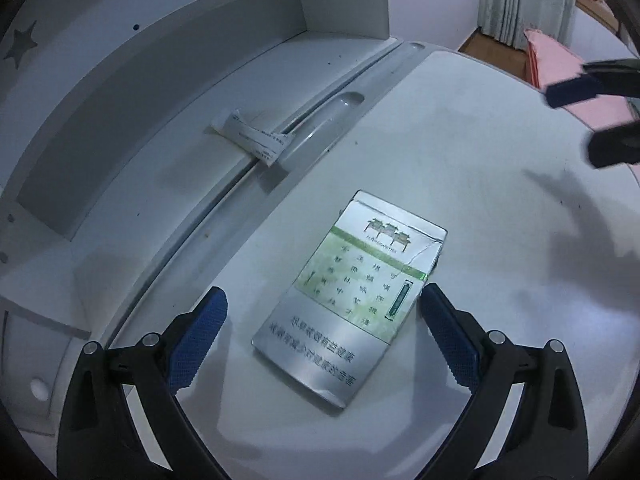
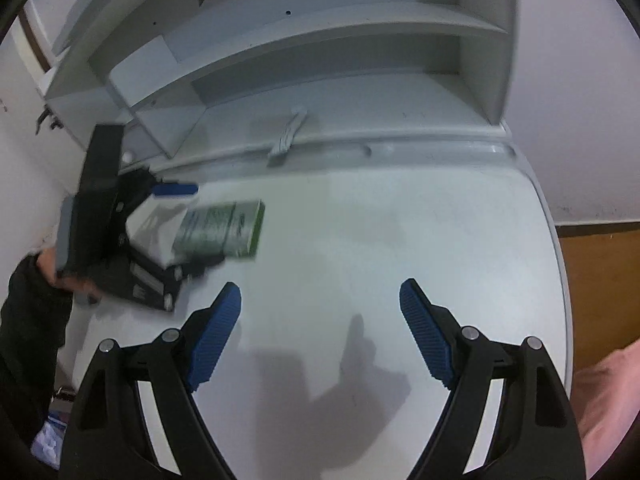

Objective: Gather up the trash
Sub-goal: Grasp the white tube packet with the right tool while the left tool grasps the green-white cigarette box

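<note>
Left tool: my left tool [image 1: 323, 334] is spread wide with nothing gripped; its blue pads [image 1: 198, 340] straddle the near end of the cigarette pack without pressing on it, which I judge to be the set-up for a pinch across its width.
Cigarette pack: the cigarette pack [image 1: 352, 300] lies flat, face up, on the white worktop [image 1: 460, 140], one far corner creased and torn. I take it for trash; it is light and flat, so the pads must come low to catch its edges.
Right tool: my right tool [image 2: 320, 334] is also well open and empty, over bare worktop, with only its own shadow beneath. I judge it to be held aside so as not to crowd the left.
Holding hand: in the right wrist view a dark sleeve [image 2: 28, 320] shows behind the left tool.
Paper scrap: a folded printed paper strip [image 1: 250, 136] lies across the groove at the worktop's back edge, well apart from the pack. Probably the next item.
Shelf unit: an empty white shelf unit [image 2: 320, 40] stands behind.
</note>
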Action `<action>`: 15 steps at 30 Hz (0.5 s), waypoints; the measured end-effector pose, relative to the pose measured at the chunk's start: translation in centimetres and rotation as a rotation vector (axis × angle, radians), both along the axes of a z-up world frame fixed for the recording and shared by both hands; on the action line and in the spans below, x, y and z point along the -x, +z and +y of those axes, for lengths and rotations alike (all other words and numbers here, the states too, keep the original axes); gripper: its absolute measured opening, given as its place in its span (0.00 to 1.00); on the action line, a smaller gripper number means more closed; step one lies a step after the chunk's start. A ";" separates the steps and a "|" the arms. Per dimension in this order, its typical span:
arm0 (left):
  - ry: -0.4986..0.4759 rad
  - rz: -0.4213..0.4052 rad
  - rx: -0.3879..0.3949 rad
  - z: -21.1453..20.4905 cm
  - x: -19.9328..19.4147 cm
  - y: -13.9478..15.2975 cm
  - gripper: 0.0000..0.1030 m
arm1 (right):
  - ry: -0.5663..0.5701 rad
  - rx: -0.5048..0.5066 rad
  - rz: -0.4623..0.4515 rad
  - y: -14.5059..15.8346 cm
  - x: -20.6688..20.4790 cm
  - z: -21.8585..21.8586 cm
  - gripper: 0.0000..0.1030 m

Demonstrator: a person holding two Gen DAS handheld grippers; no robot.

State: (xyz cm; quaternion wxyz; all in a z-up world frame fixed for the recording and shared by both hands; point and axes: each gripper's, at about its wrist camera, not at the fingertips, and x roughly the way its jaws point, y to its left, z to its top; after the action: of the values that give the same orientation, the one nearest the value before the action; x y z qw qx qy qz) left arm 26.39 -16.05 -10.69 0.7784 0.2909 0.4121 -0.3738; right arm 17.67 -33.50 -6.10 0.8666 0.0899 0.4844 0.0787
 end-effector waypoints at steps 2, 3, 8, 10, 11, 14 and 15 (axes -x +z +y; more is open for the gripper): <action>0.020 0.019 0.034 0.3 -0.3 0.0 0.70 | -0.003 0.013 -0.016 0.3 -2.5 1.1 0.77; 0.037 0.036 0.057 0.6 -0.3 0.2 0.66 | -0.008 0.020 -0.024 0.3 -4.0 1.9 0.76; 0.162 0.031 0.088 2.8 1.4 1.0 0.57 | -0.007 0.104 -0.041 -0.7 -11.6 6.3 0.58; 0.229 0.013 0.102 4.5 2.4 1.7 0.57 | 0.002 0.148 -0.048 -1.5 -14.5 8.1 0.51; 0.252 0.001 0.104 5.0 2.9 1.9 0.57 | 0.004 0.166 -0.047 -2.0 -15.4 8.7 0.49; 0.318 -0.034 0.111 6.4 4.4 2.4 0.57 | 0.011 0.225 -0.038 -3.1 -17.5 10.1 0.44; 0.338 -0.057 0.103 6.7 4.8 2.6 0.57 | 0.005 0.236 -0.034 -3.4 -17.9 10.2 0.42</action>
State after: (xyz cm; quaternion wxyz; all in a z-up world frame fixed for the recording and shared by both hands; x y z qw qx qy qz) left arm 21.57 -9.34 -8.13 0.8553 0.1879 0.4131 -0.2499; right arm 35.62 -23.27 -9.51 0.8791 -0.0150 0.4758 0.0246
